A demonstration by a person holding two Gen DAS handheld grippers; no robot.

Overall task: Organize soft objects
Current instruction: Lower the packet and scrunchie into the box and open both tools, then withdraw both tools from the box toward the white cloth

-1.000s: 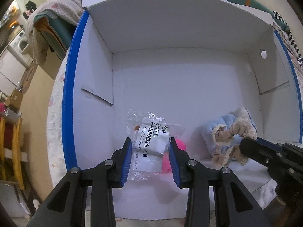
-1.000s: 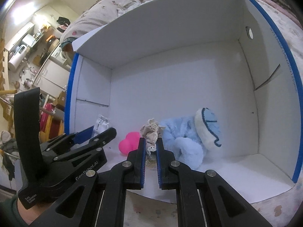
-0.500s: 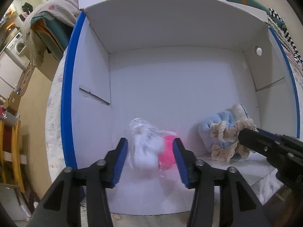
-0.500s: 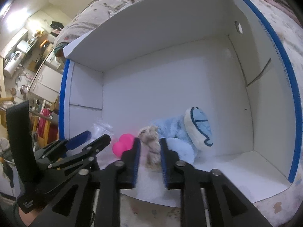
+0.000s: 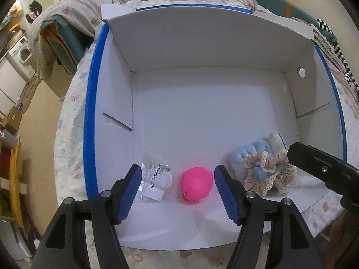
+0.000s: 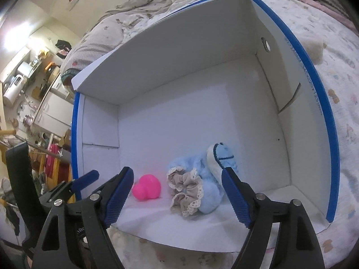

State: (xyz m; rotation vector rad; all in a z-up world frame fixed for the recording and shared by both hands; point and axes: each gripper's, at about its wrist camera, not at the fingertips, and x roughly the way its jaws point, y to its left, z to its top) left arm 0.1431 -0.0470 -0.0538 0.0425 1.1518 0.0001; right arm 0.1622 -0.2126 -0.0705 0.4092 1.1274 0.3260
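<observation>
Left gripper (image 5: pixel 178 188) and right gripper (image 6: pixel 177 196): jaws just opened wide, holding nothing. Clear labelled plastic bag (image 5: pixel 156 180) and frilly beige fabric scrunchie (image 6: pixel 186 190) lie inside the white cardboard box (image 5: pixel 202 51).

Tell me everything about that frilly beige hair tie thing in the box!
The scrunchie is a soft ring of gathered beige fabric, edged all round with cream lace. It looks crumpled and floppy. It lies on the floor of the white box, leaning against the fluffy blue plush toy and partly covering it. The pink squishy toy sits apart, to its left in the right wrist view. Nothing grips it: the right tool stands open above it, having just been opening.
</observation>
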